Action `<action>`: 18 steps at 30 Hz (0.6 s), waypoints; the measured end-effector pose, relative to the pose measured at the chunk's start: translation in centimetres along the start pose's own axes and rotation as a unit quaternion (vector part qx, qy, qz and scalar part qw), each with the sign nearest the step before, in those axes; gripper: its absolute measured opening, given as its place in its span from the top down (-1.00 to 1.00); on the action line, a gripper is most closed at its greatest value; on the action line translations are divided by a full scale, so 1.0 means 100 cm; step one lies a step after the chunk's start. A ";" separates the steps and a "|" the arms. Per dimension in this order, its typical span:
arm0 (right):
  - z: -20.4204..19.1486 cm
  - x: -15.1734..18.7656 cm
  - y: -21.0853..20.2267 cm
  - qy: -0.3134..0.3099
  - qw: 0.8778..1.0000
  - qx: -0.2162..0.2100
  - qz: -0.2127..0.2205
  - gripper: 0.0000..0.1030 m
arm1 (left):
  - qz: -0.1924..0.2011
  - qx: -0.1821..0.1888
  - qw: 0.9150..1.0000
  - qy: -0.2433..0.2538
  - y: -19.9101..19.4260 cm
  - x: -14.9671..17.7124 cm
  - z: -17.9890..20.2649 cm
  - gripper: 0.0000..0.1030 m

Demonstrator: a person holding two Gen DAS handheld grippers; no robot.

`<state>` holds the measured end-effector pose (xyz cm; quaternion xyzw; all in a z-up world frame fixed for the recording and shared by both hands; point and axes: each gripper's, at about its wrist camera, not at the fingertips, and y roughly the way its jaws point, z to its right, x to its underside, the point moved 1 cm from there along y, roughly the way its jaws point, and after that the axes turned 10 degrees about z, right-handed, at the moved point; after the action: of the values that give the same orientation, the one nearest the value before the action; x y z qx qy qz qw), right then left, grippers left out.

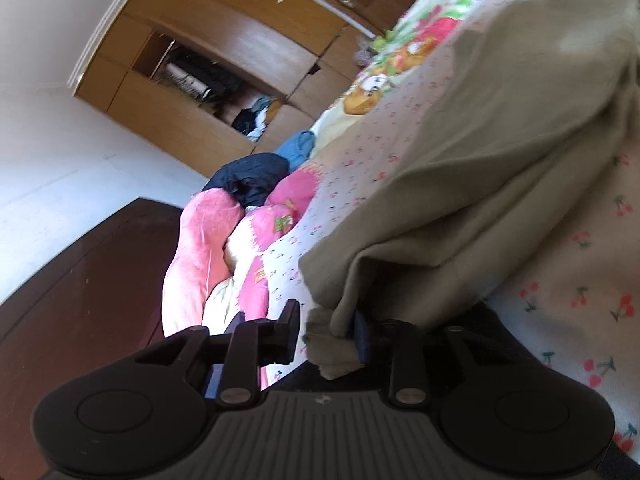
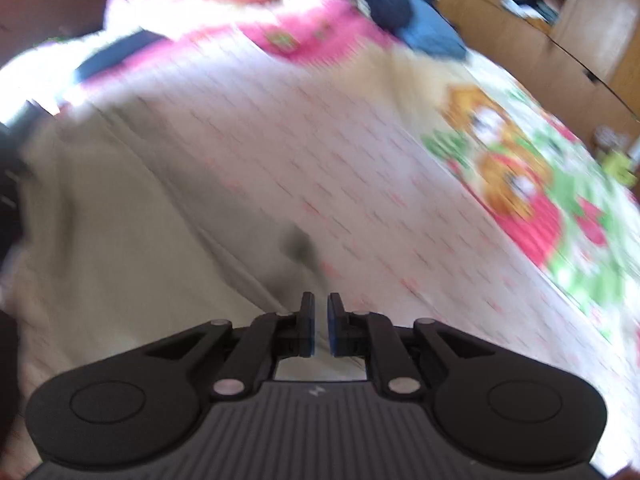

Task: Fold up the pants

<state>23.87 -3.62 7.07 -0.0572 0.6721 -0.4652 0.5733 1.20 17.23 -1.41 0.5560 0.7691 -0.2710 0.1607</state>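
Left tongs (image 1: 326, 330) part-closed, pinching hem of khaki pants (image 1: 500, 160); pants run long-axis away across bed (image 1: 580, 280). Right tongs (image 2: 320, 330) nearly closed, empty, pants to their left.

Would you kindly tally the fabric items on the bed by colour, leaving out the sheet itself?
Khaki-green: 1, the pants, pinched by the left gripper
Pink: 1, the blanket
Navy: 1, the garment
Blue: 1, the cloth
Total: 4
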 end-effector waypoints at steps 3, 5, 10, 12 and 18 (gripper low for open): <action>-0.034 -0.025 0.020 0.037 0.995 -0.095 0.018 0.76 | 0.000 -0.003 1.000 -0.007 -0.007 0.003 -0.004 0.12; -0.064 -0.038 0.043 0.056 0.986 -0.157 0.027 0.72 | 0.000 -0.007 1.000 0.001 -0.018 0.007 -0.003 0.11; -0.139 -0.046 0.091 0.087 0.967 -0.240 0.028 0.67 | -0.024 -0.017 1.000 -0.006 -0.042 0.021 -0.013 0.05; -0.153 -0.045 0.098 0.104 0.953 -0.284 0.005 0.67 | -0.034 -0.026 0.999 -0.022 -0.050 0.027 -0.021 0.03; -0.173 -0.056 0.062 0.010 0.945 -0.326 0.019 0.55 | -0.058 -0.032 0.990 -0.121 -0.056 0.037 -0.039 0.02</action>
<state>14.28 12.94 5.23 -0.2239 0.7940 -0.2101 0.5248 -5.10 21.08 0.99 0.4685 0.7831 -0.3207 0.2540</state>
